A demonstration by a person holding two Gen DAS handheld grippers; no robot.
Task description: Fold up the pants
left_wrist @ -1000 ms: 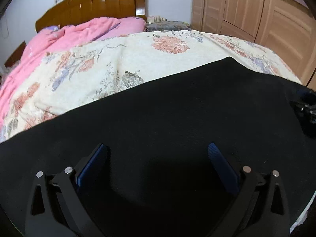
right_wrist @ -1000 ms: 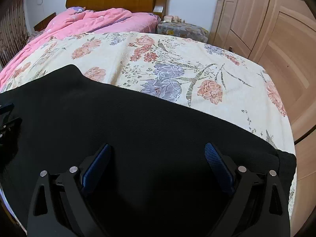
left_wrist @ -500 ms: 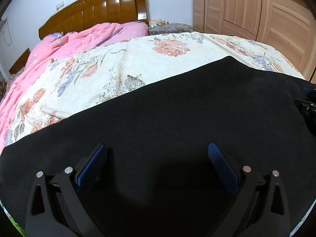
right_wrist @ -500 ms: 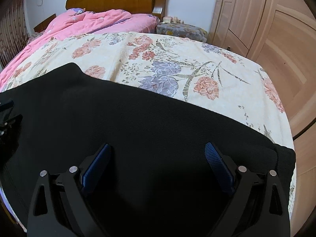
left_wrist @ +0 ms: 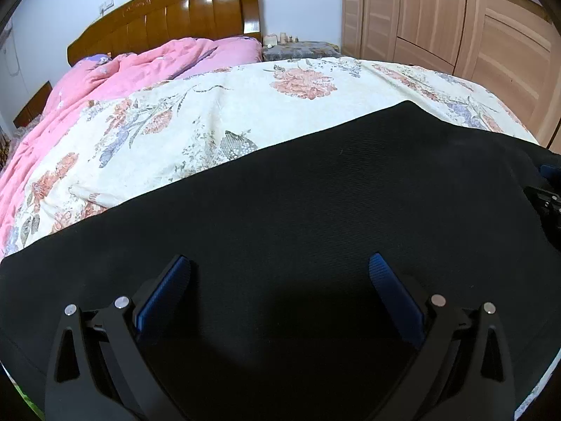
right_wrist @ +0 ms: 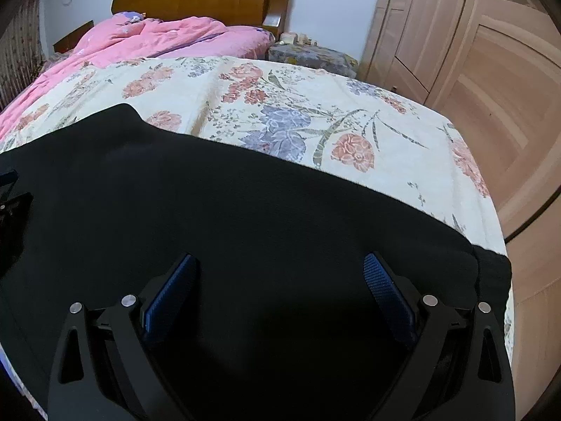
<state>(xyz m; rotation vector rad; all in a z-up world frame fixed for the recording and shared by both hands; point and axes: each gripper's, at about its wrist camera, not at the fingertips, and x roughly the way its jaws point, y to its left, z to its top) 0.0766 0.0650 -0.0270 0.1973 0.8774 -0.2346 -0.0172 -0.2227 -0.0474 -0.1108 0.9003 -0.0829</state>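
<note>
Black pants (left_wrist: 315,210) lie flat across the near end of the bed, spread wide from left to right; the same pants (right_wrist: 228,210) fill the lower half of the right wrist view. My left gripper (left_wrist: 278,266) hovers just over the cloth, open, with nothing between its blue pads. My right gripper (right_wrist: 278,266) is open over the pants too. Each gripper shows at the edge of the other's view: the right one (left_wrist: 547,196) at far right, the left one (right_wrist: 10,196) at far left. A second layer of the pants shows at the right end (right_wrist: 491,273).
The floral bedspread (left_wrist: 245,112) covers the bed beyond the pants. A pink quilt (left_wrist: 133,70) is bunched by the wooden headboard (left_wrist: 168,14). A covered bedside table (right_wrist: 308,52) stands at the head. Wooden wardrobe doors (right_wrist: 473,70) run along the right side.
Both cameras have pulled back and tilted up a little, so more of the headboard and wall shows. The pants lie as before and both grippers stay open.
</note>
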